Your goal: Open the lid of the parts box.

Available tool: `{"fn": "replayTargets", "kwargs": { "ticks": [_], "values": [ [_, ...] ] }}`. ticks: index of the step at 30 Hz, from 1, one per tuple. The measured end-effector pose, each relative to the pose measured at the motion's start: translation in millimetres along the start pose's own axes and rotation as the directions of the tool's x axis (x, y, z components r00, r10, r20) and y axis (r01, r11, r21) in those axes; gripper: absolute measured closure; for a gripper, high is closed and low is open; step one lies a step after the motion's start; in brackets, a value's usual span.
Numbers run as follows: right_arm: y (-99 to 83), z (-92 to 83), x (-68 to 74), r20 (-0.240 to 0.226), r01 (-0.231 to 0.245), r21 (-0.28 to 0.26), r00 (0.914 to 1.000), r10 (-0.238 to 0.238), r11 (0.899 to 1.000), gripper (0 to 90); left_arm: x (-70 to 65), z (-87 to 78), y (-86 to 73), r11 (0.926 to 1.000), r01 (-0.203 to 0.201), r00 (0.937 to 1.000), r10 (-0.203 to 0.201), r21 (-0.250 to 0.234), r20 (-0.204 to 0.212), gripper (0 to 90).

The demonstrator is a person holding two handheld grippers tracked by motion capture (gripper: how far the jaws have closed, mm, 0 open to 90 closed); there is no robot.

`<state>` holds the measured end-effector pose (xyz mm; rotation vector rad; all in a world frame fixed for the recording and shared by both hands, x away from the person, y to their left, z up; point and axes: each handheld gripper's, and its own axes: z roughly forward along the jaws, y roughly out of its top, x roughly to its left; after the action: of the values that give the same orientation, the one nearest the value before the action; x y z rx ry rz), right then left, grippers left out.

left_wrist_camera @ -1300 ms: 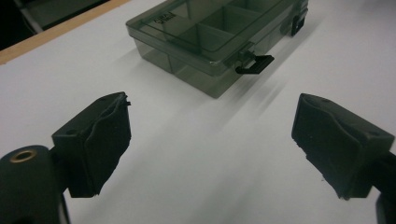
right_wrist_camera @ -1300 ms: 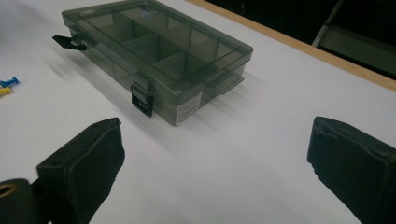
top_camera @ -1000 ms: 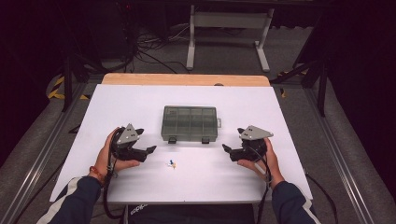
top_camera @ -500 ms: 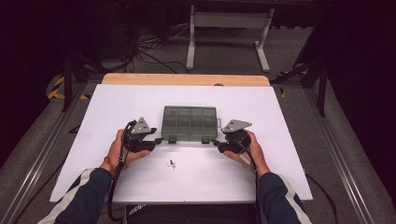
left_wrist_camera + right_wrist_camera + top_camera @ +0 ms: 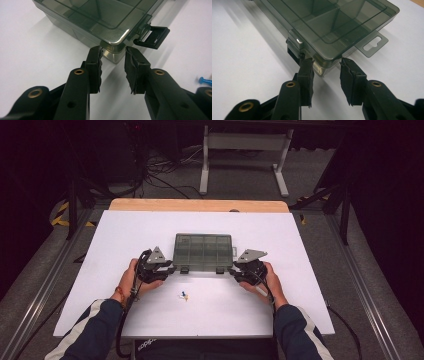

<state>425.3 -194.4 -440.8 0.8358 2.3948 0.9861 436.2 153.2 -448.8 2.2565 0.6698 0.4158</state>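
- My left gripper (image 5: pixel 112 63): jaws just been closing, now half open, astride the near-left corner of the compartment box (image 5: pixel 203 252); pads beside it, contact uncertain.
- My right gripper (image 5: pixel 325 72): same, jaws just been closing, straddling the near-right corner, not clamped.
- Box: smoky translucent plastic, rectangular, lid down, black latch (image 5: pixel 152 37), hang tab (image 5: pixel 372 45); mid-desk (image 5: pixel 125 235), white, matte.
- Small blue pin (image 5: pixel 184 295) lies toward the desk's near edge.

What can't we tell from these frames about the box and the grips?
- Organizer box contents: smoked lid and small size in the high view hide them.
- Left gripper and right gripper: pad contact with the box corners unclear.
- Small blue pin: too tiny to identify.
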Motion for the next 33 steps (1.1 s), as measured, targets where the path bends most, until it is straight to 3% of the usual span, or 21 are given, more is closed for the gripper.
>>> {"fn": "replayTargets", "kwargs": {
  "ticks": [10,14,19,23,33],
  "values": [
    [-2.6,-1.0,-3.2,-0.027,-0.025,0.005,0.9993,0.025,1.000,72.3,-1.9,3.0,-0.6,0.9995,-0.021,0.9998,0.021,0.022,-0.001,70.6],
    [-2.5,-1.3,-3.0,-0.033,-0.024,0.004,0.9992,0.024,1.000,77.3,-1.2,2.8,-1.1,0.9997,-0.012,0.9999,0.012,0.020,0.011,70.5],
    [-2.7,-0.7,-2.6,-0.032,-0.024,0.009,0.9992,0.024,1.000,69.9,-1.3,2.5,-1.0,0.9996,-0.018,0.9998,0.018,0.021,0.013,70.5],
    [-2.8,-3.8,-4.6,-0.032,-0.036,-0.012,0.9988,0.036,0.999,70.0,0.5,2.2,-1.7,0.9997,-0.011,0.9999,0.011,0.021,0.003,70.1],
    [-2.7,-2.3,-3.7,-0.035,-0.034,-0.005,0.9988,0.034,0.999,71.8,-0.9,3.8,-1.4,0.9996,-0.011,0.9999,0.010,0.025,0.013,71.7]
  ]
}}
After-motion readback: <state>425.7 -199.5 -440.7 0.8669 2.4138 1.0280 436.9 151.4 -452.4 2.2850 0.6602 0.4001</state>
